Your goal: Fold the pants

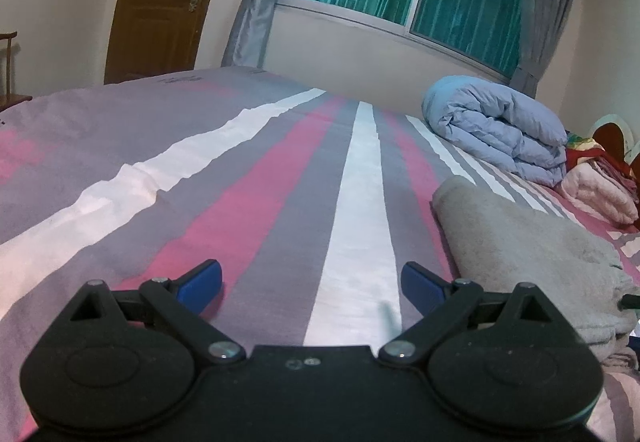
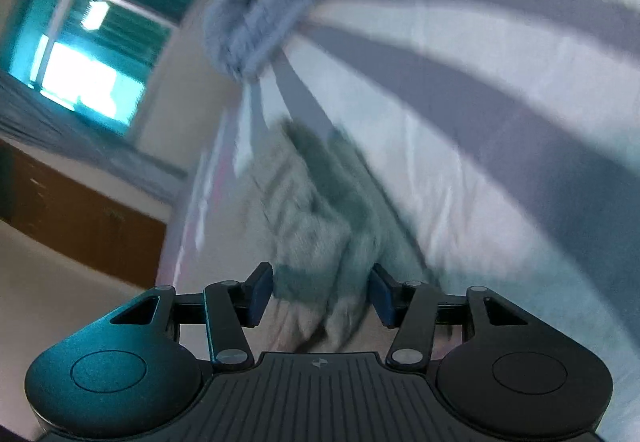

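The left gripper (image 1: 312,284) is matte black plastic with two blue fingertip pads (image 1: 204,284), their inner faces finely ribbed. Flat black link bars run back from each pad to round silver pivot screws, and outboard of them sit triangular cut-outs above two big round housings with a raised circle on each. A small screw head and a tiny round mark sit on the centre plate.

The right gripper (image 2: 320,294) is built the same, with dark blue pads (image 2: 260,292), silver pivot screws and round housings, but its centre plate is ribbed lengthwise and bears a small round black-and-white marker.
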Motion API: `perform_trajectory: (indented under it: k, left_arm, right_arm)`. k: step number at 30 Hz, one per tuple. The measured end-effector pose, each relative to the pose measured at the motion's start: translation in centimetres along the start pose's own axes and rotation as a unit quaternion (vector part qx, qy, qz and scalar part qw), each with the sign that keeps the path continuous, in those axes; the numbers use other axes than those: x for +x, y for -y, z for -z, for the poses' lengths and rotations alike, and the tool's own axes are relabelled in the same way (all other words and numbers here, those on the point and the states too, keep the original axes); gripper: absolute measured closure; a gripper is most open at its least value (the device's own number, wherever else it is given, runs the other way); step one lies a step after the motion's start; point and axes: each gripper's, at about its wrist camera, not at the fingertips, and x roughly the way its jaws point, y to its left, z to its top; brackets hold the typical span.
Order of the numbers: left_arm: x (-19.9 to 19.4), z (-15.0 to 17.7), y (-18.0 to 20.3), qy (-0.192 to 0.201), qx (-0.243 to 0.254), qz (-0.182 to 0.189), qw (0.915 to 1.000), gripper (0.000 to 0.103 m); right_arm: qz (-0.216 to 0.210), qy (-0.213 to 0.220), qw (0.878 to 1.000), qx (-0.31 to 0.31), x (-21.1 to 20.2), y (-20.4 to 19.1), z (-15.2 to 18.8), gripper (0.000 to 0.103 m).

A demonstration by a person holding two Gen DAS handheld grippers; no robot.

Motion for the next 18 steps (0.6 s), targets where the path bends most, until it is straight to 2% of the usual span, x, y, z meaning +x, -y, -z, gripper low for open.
perform_trajectory:
  k: [1, 2, 4, 8, 10, 12, 14, 17, 18]
  left_arm:
    - [0.0, 0.0, 0.1, 0.000, 0.002, 0.000, 1.0000, 0.013]
    - [0.0, 0.0, 0.1, 0.000, 0.004, 0.001, 1.0000, 0.013]
    - [0.0, 0.0, 0.1, 0.000, 0.004, 0.001, 1.0000, 0.013]
    - [-0.1, 0.0, 0.1, -0.001, 0.004, 0.002, 1.0000, 0.013]
    - [-0.1, 0.0, 0.2, -0.002, 0.006, 0.001, 1.0000, 0.013]
    - [-0.1, 0.0, 0.2, -0.003, 0.007, 0.001, 1.0000, 0.013]
    - [-0.1, 0.0, 0.2, -0.004, 0.006, 0.000, 1.0000, 0.013]
    - [-0.4, 0.0, -0.1, -0.001, 0.003, 0.001, 1.0000, 0.012]
    - [-0.3, 0.0, -0.2, -0.001, 0.001, 0.000, 1.0000, 0.012]
  right_arm:
    - [0.000, -0.005, 1.000, 0.000, 0.4, 0.2, 0.2, 0.050]
    - [0.002, 0.000, 1.000, -0.001, 0.4, 0.1, 0.2, 0.059]
    - [-0.001, 0.005, 1.000, 0.016, 0.1, 0.0, 0.5, 0.063]
    - [-0.066, 0.019, 0.992, 0.102, -1.9, 0.6, 1.2, 0.065]
    - [-0.093, 0.028, 0.988, 0.123, -3.1, 0.3, 2.0, 0.065]
    - [-0.087, 0.036, 0.987, 0.129, -3.7, 0.6, 2.7, 0.064]
    - [-0.030, 0.031, 0.992, 0.115, -2.3, 2.2, 2.6, 0.063]
    - [-0.062, 0.012, 0.989, 0.132, -1.9, 4.2, 1.8, 0.061]
    - [-0.052, 0.020, 0.993, 0.106, -2.9, 3.5, 1.5, 0.061]
